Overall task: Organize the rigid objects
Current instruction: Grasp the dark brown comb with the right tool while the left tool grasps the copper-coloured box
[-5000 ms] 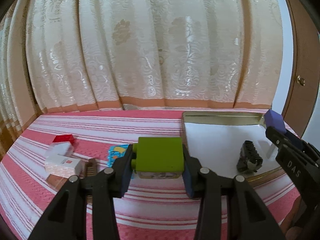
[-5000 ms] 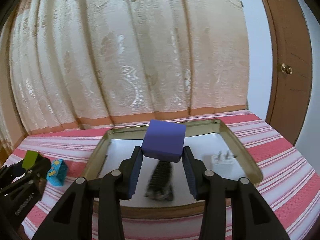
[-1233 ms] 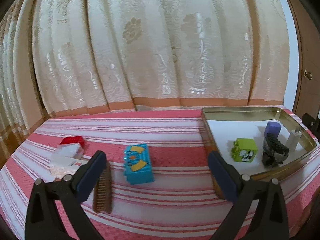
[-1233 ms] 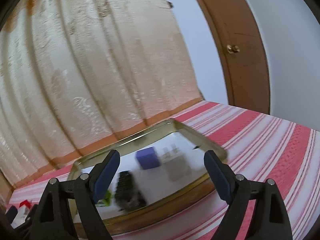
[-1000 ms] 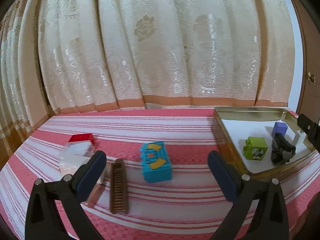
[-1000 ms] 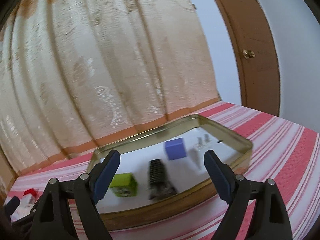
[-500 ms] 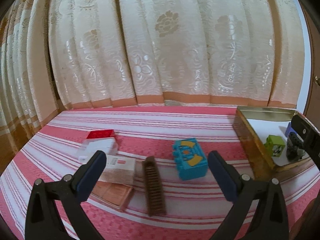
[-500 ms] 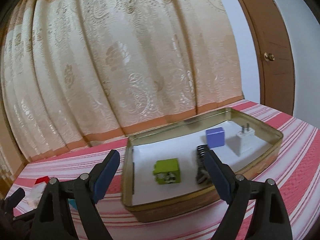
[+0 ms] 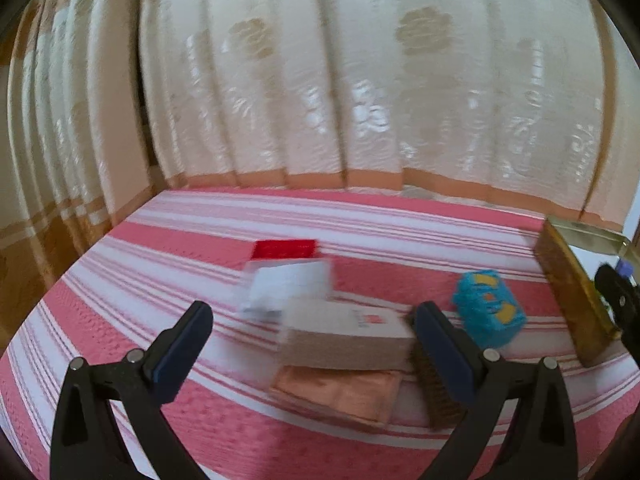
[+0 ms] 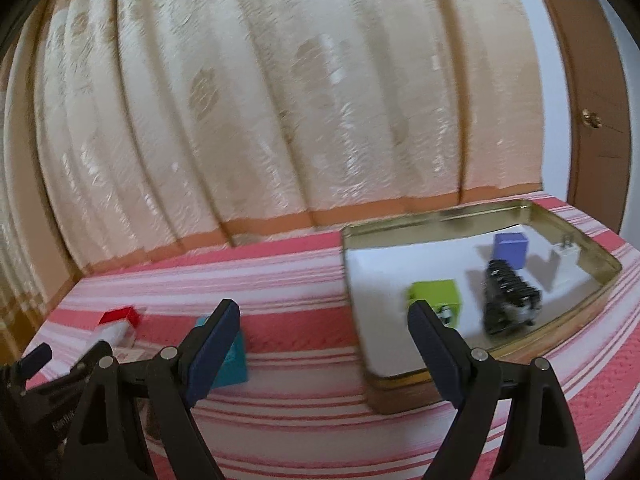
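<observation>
My left gripper (image 9: 316, 344) is open and empty, low over a white box (image 9: 344, 330) that lies on a thin orange pack (image 9: 340, 394). A brown comb (image 9: 436, 392) lies by its right finger. A red-and-white box (image 9: 286, 258) and a teal block (image 9: 488, 312) lie further off. My right gripper (image 10: 324, 344) is open and empty, in front of the gold tin tray (image 10: 400, 232). The tray holds a green block (image 10: 436, 296), a black clip (image 10: 508, 296), a purple block (image 10: 510, 248) and a white plug (image 10: 566, 254).
A pink striped cloth (image 9: 200, 248) covers the table. Cream curtains (image 9: 320, 80) hang behind it. A brown door (image 10: 592, 100) stands at the right. The left gripper shows at the lower left of the right wrist view (image 10: 60, 360).
Both grippers have let go of their blocks, which now sit in the tray. The left gripper has swung left toward the boxes; the right has swung left too.
</observation>
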`<control>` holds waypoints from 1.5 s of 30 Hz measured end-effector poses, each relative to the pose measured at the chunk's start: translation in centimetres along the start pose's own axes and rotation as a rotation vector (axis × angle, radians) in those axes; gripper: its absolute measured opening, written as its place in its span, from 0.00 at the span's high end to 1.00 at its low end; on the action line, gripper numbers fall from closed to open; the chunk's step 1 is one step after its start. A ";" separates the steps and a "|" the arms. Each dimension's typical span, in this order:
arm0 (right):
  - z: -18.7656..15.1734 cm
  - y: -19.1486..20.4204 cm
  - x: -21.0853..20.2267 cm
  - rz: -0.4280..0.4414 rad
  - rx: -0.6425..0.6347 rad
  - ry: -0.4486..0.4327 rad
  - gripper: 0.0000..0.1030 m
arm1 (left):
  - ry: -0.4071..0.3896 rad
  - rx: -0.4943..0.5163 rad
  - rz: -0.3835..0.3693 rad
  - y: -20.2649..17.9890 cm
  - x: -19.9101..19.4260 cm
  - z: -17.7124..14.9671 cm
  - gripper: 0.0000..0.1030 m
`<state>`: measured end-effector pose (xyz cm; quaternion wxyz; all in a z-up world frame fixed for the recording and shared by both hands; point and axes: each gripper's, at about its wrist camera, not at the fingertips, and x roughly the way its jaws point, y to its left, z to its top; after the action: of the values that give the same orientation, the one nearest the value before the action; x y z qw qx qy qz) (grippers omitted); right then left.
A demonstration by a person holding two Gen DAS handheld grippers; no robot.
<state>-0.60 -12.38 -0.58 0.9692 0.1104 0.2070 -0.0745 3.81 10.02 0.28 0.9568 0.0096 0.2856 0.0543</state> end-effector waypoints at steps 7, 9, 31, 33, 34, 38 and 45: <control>-0.9 2.8 1.3 0.082 -0.065 0.087 0.15 | 0.004 -0.025 0.093 3.5 0.9 0.3 0.01; -1.2 3.9 1.4 0.109 -0.088 0.102 0.15 | 0.009 -0.044 0.114 4.4 1.1 0.4 0.01; -4.8 12.6 6.2 0.237 -0.369 0.440 0.53 | 0.078 -0.077 0.005 6.0 1.9 0.0 0.01; -4.8 12.4 6.1 0.243 -0.360 0.441 0.59 | 0.087 -0.042 -0.016 5.5 2.0 -0.1 0.01; -4.6 12.0 6.1 0.251 -0.339 0.441 0.63 | 0.092 -0.023 -0.035 5.2 2.0 -0.2 0.01; -4.2 10.4 6.1 0.285 -0.273 0.448 0.83 | 0.115 0.064 -0.125 3.8 1.9 -0.8 0.01; -3.8 8.8 4.0 0.333 -0.252 0.391 0.83 | 0.149 0.200 -0.313 1.6 1.4 -1.6 0.01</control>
<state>3.24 -3.37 -4.08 0.9159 0.0340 0.3766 0.1348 3.94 11.71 -1.79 0.9239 0.0559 0.3578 -0.1233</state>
